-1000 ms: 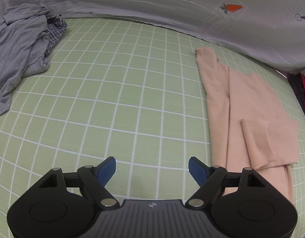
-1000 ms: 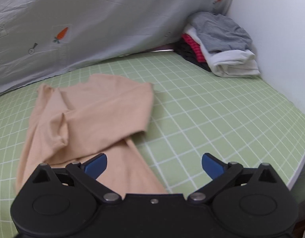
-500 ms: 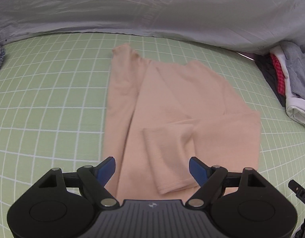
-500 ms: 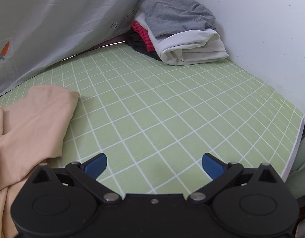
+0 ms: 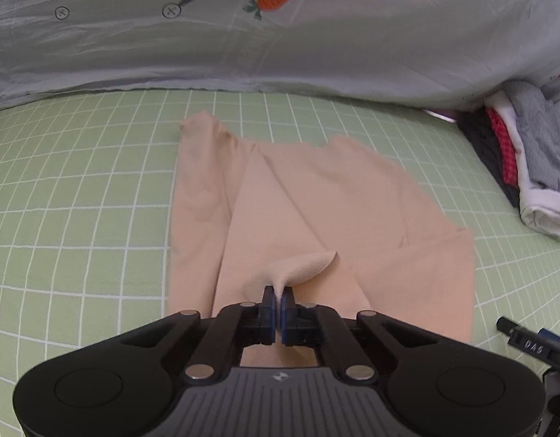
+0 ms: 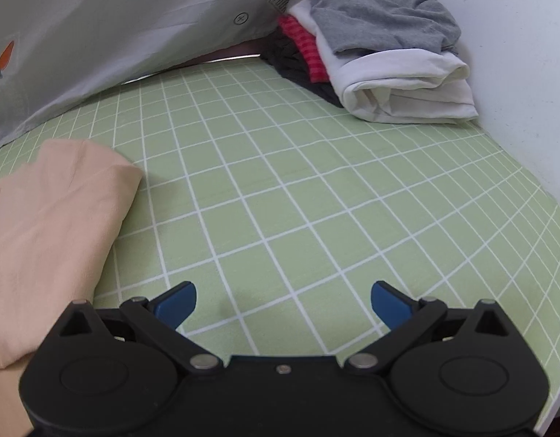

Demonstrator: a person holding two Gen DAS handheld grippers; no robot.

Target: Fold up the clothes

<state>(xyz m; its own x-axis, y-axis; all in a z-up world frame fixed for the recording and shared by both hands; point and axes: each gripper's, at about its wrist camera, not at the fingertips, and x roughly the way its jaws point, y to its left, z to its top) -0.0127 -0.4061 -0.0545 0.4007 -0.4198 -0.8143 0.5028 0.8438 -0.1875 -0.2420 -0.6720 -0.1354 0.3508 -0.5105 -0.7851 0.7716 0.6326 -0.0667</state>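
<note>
So the left gripper [image 5: 279, 300] has its blue fingers [image 5: 268, 300] pinched tight on a little tuft of the peach shirt [image 5: 316, 211], and the fabric bunches up into a small peak right in front of the tips. The shirt lies spread on the green checkered sheet [image 5: 79, 189], partly folded already, with one long strip folded over along its left side and creases running away from the pinch. The right gripper [image 6: 283, 300] is over bare sheet [image 6: 316, 182] just to the right of the shirt [image 6: 54, 218], fingers [image 6: 178, 296] spread wide with nothing in them; only the shirt's rounded right edge shows in that view. In the left view a bit of dark hardware [image 5: 531, 342] pokes in past the shirt's near right corner, can't tell exactly what part it is. Farther out, right of the shirt, sits a stack of folded clothes [image 6: 382, 54], grey on top, white under it, red and dark pieces behind. Beyond the shirt's far end hangs a pale grey cloth [image 5: 280, 36] with a carrot print [image 5: 272, 0].
</note>
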